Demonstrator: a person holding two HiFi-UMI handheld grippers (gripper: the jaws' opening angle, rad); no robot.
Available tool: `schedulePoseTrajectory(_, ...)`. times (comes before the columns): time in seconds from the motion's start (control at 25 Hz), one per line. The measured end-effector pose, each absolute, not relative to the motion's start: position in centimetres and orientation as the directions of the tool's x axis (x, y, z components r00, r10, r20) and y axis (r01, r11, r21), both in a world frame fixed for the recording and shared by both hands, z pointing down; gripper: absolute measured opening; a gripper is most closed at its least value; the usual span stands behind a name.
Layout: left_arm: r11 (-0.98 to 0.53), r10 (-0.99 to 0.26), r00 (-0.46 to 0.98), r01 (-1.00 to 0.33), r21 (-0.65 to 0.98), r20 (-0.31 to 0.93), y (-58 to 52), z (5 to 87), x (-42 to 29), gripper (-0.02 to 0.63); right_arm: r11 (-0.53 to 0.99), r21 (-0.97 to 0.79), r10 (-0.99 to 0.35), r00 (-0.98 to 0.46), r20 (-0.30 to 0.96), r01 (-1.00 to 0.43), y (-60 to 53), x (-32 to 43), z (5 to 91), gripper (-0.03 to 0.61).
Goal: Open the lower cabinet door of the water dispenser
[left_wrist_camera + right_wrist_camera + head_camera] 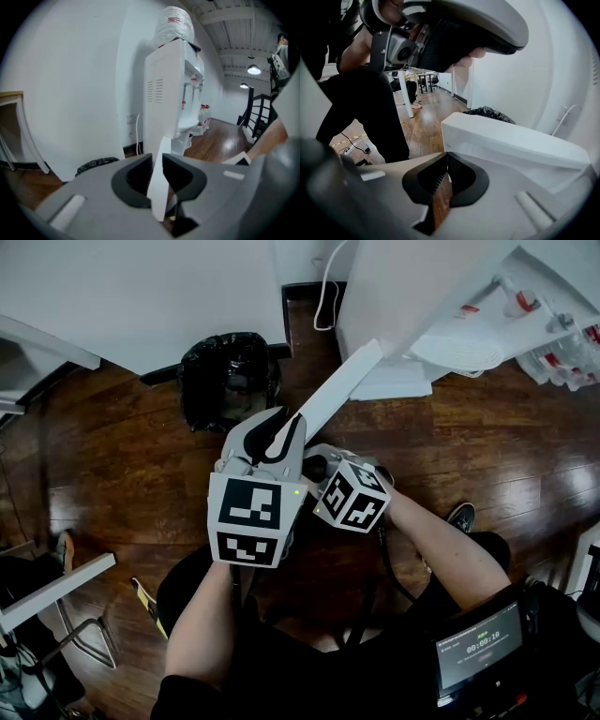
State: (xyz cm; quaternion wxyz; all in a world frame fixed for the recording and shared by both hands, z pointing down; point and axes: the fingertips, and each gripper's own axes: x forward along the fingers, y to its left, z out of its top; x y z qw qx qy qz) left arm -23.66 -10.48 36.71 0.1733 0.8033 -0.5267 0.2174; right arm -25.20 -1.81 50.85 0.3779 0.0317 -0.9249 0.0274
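Note:
The white water dispenser (pixel 403 296) stands at the top right on the wood floor, seen side-on in the left gripper view (pixel 171 93). Its lower cabinet door (pixel 333 390) is swung out towards me. My left gripper (pixel 281 432) is shut on the door's free edge; the white panel (pixel 158 187) is pinched between the dark pads (pixel 136 178). My right gripper (pixel 317 463) sits just right of the left one, beside the door. Its jaws (pixel 446 157) are shut with nothing between them, and the door slab (pixel 511 140) lies just beyond them.
A black bin with a bag (pixel 228 376) stands by the wall left of the dispenser. A white cable (pixel 326 296) hangs down the wall behind it. Water bottles (pixel 562 352) sit at the far right. A white table leg (pixel 56 587) is at the lower left.

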Motion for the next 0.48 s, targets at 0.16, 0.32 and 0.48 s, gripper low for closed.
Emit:
schedulePoseTrajectory(0.16,-0.416,-0.778,0.39,-0.907,0.062,0.493,-11.0,35.3,-21.2,0.089,0.978,0.003,-0.155,-0.715,0.682,-0.209,-3.9,-21.4,49.3,0.005)
schedulePoseTrajectory(0.32,-0.477,-0.766,0.454,-0.876,0.072,0.455,-10.7,34.1,-16.6,0.086,0.892,-0.001,-0.36,-0.711,0.604,-0.453,-7.7,-15.3,45.5,0.005)
schedulePoseTrajectory(0.48,-0.529,-0.727,0.5,-0.845,0.08,0.471,-9.8,34.6,-11.9,0.086,0.7,-0.129,-0.57,-0.659,0.491,-0.702,-10.5,-7.5,41.9,0.005)
